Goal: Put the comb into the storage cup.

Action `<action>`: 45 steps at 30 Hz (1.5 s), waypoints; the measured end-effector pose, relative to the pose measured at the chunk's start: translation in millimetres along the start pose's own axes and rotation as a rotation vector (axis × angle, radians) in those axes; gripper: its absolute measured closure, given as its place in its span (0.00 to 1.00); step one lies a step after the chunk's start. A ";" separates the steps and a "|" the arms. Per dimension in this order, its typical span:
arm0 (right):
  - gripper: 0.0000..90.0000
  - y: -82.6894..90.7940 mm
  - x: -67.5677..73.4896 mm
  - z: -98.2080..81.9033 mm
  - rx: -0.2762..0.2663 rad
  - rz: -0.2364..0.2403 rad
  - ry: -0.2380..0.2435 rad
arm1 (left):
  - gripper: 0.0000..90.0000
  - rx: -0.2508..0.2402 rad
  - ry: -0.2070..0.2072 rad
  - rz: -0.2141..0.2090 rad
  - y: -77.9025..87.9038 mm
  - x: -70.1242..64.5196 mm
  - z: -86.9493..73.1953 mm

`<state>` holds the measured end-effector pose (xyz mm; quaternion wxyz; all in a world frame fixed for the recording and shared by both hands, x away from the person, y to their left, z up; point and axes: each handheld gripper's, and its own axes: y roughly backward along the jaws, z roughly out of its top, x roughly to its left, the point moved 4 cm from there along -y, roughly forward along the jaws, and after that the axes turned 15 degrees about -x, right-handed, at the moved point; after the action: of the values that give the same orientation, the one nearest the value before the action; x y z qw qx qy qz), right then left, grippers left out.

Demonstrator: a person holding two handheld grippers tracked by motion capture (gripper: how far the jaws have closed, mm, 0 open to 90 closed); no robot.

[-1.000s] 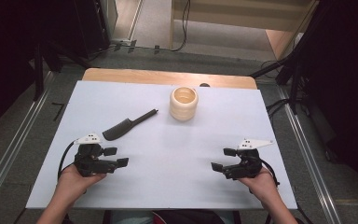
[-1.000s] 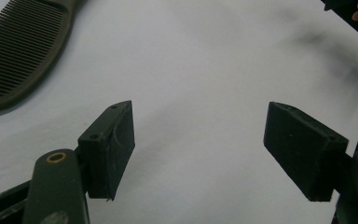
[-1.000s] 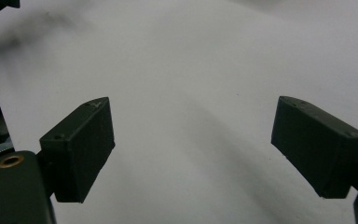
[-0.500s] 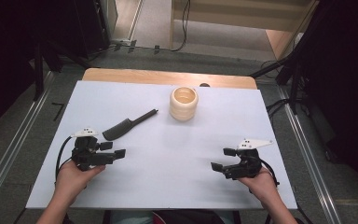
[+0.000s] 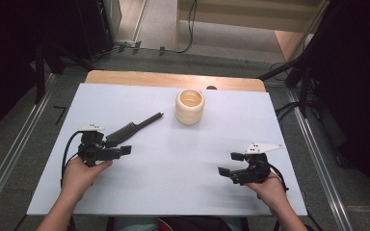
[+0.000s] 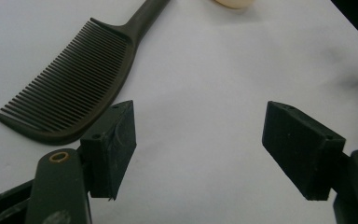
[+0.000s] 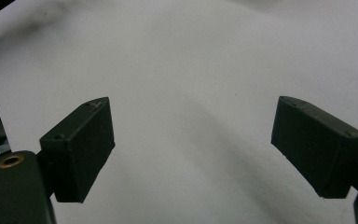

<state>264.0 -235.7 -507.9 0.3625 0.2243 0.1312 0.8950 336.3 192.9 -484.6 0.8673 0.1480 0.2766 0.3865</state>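
A dark comb [image 5: 131, 128] lies slantwise on the white table sheet [image 5: 173, 163], left of centre, its thin handle pointing toward a cream ribbed cup [image 5: 190, 106] that stands upright at the back middle. My left gripper [image 5: 120, 147] is open just in front of the comb's toothed end; in the left gripper view the comb [image 6: 70, 93] lies beside the left jaw, outside the gap, and my left gripper [image 6: 205, 144] holds nothing. My right gripper [image 5: 227, 163] is open at the front right over bare sheet, and in its own view my right gripper [image 7: 193, 149] is empty.
A strip of wooden tabletop [image 5: 173, 79] shows behind the white sheet. Metal floor rails [image 5: 9, 159] run along both sides of the table, and cables [image 5: 289, 108] lie on the floor at the right. Bare sheet lies between the two grippers.
My left gripper has moved away from the person and up to the comb's toothed end. The right gripper, comb and cup have stayed put.
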 end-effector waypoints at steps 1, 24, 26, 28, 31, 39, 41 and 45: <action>0.13 -0.2 0.0 0.0 -0.001 0.000 -0.001 | 0.29 0.004 -0.002 0.002 -3.2 0.4 2.4; 0.13 -0.9 -0.8 -0.2 0.001 0.005 -0.002 | 0.31 0.012 -0.005 0.008 -31.1 1.4 27.4; 0.13 -0.9 -0.8 -0.3 0.003 0.004 -0.003 | 0.31 0.015 -0.003 0.009 -34.1 0.9 30.9; 0.13 -1.0 -0.9 -0.3 0.002 0.003 -0.002 | 0.32 0.014 -0.006 0.011 -34.9 0.9 32.3; 0.13 -0.9 -0.9 -0.1 -0.001 0.003 -0.004 | 0.32 0.011 -0.010 0.010 -37.6 0.9 36.6; 0.13 -1.1 -0.2 0.2 -0.002 0.007 0.000 | 0.32 0.002 -0.002 0.008 -44.9 4.0 49.6; 0.13 -1.0 -0.1 0.1 0.001 0.006 0.001 | 0.33 0.002 -0.012 0.016 -47.6 4.6 52.2; 0.13 -0.6 -0.3 0.4 -0.002 0.003 0.002 | 0.33 0.001 -0.010 0.016 -52.5 5.8 56.1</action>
<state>264.8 -235.4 -507.9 0.3612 0.2233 0.1301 0.8960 403.7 160.4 -466.3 0.8653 0.1527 0.2713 0.3928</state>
